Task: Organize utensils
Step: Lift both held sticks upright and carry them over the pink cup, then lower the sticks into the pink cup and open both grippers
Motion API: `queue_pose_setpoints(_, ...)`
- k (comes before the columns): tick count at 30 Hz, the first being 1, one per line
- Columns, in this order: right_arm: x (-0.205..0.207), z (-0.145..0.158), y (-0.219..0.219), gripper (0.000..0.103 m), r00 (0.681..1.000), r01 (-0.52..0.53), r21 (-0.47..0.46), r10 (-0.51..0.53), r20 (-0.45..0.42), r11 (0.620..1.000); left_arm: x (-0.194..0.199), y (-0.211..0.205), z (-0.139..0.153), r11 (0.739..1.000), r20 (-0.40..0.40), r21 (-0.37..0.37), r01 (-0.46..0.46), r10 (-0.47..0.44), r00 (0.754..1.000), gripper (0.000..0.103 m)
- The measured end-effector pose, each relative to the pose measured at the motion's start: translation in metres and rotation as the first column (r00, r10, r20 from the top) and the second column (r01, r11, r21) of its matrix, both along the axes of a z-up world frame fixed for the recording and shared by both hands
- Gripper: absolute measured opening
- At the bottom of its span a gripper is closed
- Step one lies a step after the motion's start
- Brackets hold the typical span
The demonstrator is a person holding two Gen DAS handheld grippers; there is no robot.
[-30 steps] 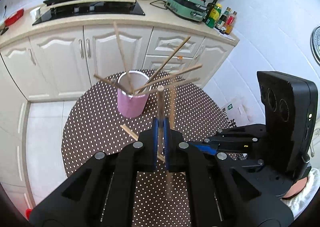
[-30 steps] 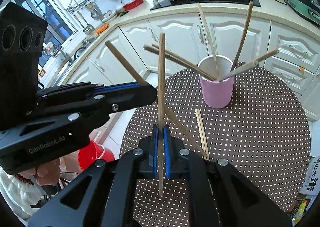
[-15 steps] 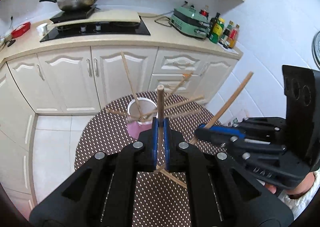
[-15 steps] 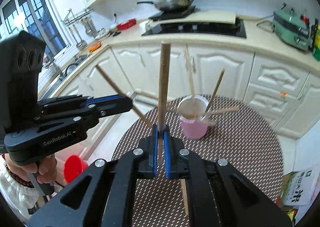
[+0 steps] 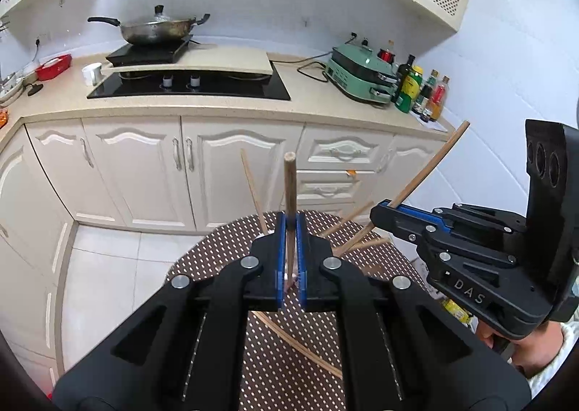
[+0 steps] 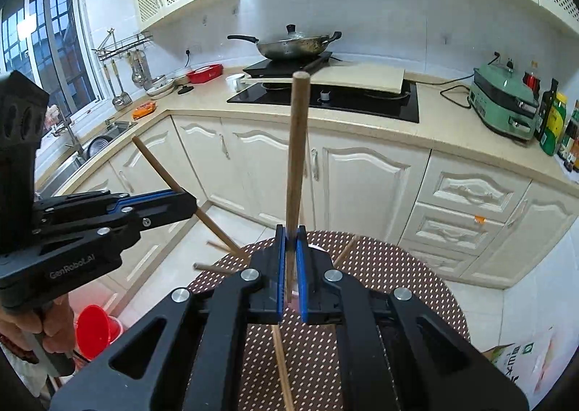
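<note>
1. My left gripper (image 5: 290, 226) is pinching a wooden chopstick (image 5: 290, 186) upright, jaws clamped tight.
2. My right gripper (image 6: 290, 235) is clamping another chopstick (image 6: 296, 143) above the dotted table (image 6: 398, 266).

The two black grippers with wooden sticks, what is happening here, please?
A person is tidying wooden chopsticks on a round brown table with white dots. The left black gripper with blue pads is shut on one wooden chopstick, held upright. The right black gripper with blue pads is shut on another wooden chopstick. More chopsticks fan out behind the grippers; the pink cup that holds them is almost hidden. At least one loose chopstick lies on the table.
</note>
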State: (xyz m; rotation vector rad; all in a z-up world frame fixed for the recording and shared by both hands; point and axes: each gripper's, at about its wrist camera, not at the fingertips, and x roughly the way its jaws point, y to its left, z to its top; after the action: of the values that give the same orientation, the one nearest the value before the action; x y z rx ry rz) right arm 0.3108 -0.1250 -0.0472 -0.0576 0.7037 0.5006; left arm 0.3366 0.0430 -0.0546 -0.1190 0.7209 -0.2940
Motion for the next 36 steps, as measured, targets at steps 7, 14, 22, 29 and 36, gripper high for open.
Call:
queue_pose_setpoints(7,0.017,-0.013,0.006,0.005,1.000,-0.011,-0.033,0.010,-0.008,0.999,0.017,0.001,-0.012,1.000,-0.013,0.000,-0.021,0.021,1.000,0.006)
queue_pose_setpoints(14,0.024,-0.016,0.006,0.005,1.000,-0.014,-0.041,0.013,-0.012,0.999,0.023,0.001,-0.007,1.000,0.013,-0.018,-0.016,0.016,1.000,0.006)
queue_pose_setpoints(22,0.026,-0.018,0.009,0.005,1.000,-0.011,-0.060,0.010,-0.011,0.998,0.025,0.000,-0.005,0.999,0.034,-0.025,-0.021,0.022,0.999,0.006)
queue_pose_setpoints(29,0.026,-0.027,0.011,0.005,0.999,-0.016,-0.073,0.013,-0.042,0.997,0.026,0.001,-0.006,0.999,0.034,-0.043,-0.021,0.022,0.999,0.006)
queue_pose_setpoints(36,0.025,-0.028,0.011,0.005,0.999,-0.009,-0.072,0.006,-0.045,0.997,0.025,0.005,0.000,0.998,0.062,-0.061,-0.035,0.038,0.997,0.006)
